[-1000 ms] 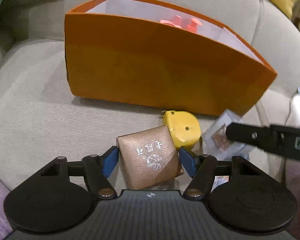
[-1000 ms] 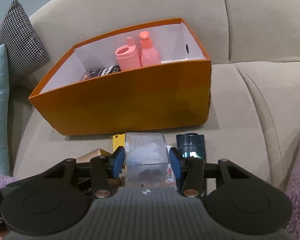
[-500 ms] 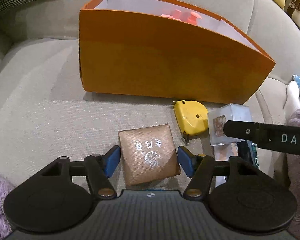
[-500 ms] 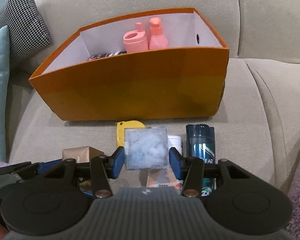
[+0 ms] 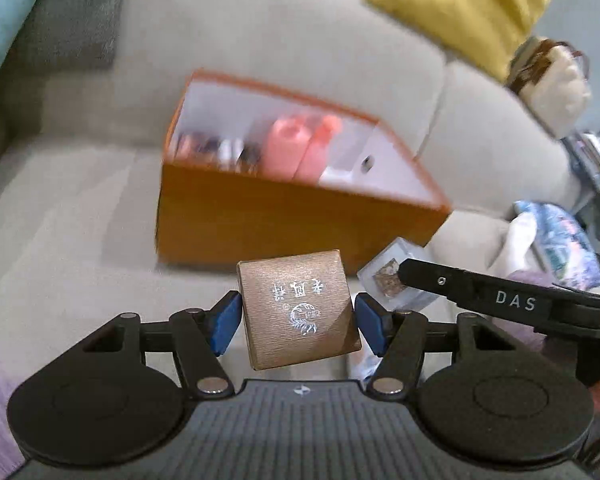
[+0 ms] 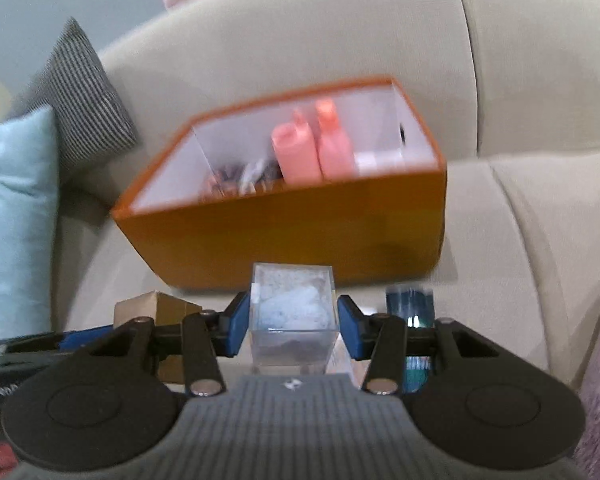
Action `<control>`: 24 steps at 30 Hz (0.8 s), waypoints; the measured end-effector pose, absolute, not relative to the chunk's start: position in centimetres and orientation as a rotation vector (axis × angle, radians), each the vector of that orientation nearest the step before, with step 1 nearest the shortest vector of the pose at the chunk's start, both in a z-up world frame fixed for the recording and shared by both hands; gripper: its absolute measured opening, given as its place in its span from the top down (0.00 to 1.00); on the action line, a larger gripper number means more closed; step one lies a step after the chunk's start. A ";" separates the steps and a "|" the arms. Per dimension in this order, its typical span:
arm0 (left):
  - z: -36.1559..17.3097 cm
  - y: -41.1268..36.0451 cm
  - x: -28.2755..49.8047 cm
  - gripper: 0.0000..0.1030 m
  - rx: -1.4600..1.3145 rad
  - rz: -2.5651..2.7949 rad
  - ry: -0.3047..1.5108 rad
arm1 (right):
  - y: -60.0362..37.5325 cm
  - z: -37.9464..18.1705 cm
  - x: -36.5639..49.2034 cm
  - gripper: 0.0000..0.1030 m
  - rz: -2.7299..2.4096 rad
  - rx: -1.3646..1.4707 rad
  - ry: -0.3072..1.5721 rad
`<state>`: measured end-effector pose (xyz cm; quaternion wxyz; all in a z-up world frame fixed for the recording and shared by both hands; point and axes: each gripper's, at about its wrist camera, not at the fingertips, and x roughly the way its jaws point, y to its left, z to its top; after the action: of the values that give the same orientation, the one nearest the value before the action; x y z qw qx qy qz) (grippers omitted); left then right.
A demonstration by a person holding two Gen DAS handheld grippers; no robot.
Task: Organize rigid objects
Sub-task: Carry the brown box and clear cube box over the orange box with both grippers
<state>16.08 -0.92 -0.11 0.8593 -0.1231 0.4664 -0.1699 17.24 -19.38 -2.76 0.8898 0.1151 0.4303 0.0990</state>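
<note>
Both hands loaded, mid-carry toward the orange box (image 5: 292, 216) on the sofa seat (image 5: 68, 216). My left gripper (image 5: 296, 322) clamps the brown gift box (image 5: 298, 312), held tilted and clear of the cushion. My right gripper (image 6: 294, 326) is closed on the clear plastic cube (image 6: 292, 316), also off the seat. The orange box sits ahead, open top, with pink bottles (image 6: 312, 148) at its far side. Next move, I judge: carry both over the near wall and release into the free floor space, right of the bottles or nearer, without tipping them.
</note>
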 end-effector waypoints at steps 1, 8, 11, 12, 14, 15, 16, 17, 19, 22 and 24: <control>1.0 -0.9 16.7 0.31 -0.258 -0.376 0.968 | -19.5 -1.8 17.5 0.53 0.214 0.231 0.876; 4.8 -1.9 24.1 0.31 -0.235 -0.454 0.961 | -20.7 3.0 23.5 0.53 0.264 0.170 0.835; 3.9 -3.0 27.9 0.31 -0.204 -0.444 1.004 | -21.0 2.5 27.9 0.53 0.253 0.132 0.888; 3.0 -3.4 29.0 0.31 -0.194 -0.434 1.019 | -21.1 1.9 29.3 0.53 0.251 0.120 0.914; 1.2 -4.1 31.5 0.31 -0.201 -0.437 1.068 | -21.1 0.3 32.0 0.53 0.255 0.102 0.967; -0.1 -4.4 32.8 0.31 -0.217 -0.439 1.089 | -21.2 -0.5 33.0 0.53 0.254 0.097 0.987; -1.1 -4.7 33.7 0.31 -0.228 -0.433 1.103 | -21.4 -1.5 34.3 0.53 0.251 0.099 1.009; -2.0 -5.0 34.4 0.31 -0.225 -0.436 1.108 | -21.6 -2.3 35.3 0.53 0.249 0.108 1.027; -3.7 -5.9 35.6 0.31 -0.194 -0.452 1.123 | -22.4 -4.1 37.5 0.53 0.242 0.147 1.072; -6.0 -6.8 37.4 0.31 -0.180 -0.465 1.171 | -22.9 -6.1 39.8 0.53 0.232 0.159 1.128; -7.2 -7.6 38.5 0.31 -0.168 -0.463 1.202 | -22.7 -7.0 40.9 0.53 0.232 0.135 1.150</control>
<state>38.49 -7.59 -7.19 0.7965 -0.0783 0.5594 -0.2158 40.94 -22.73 -6.98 0.8306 0.0637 0.5424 0.1095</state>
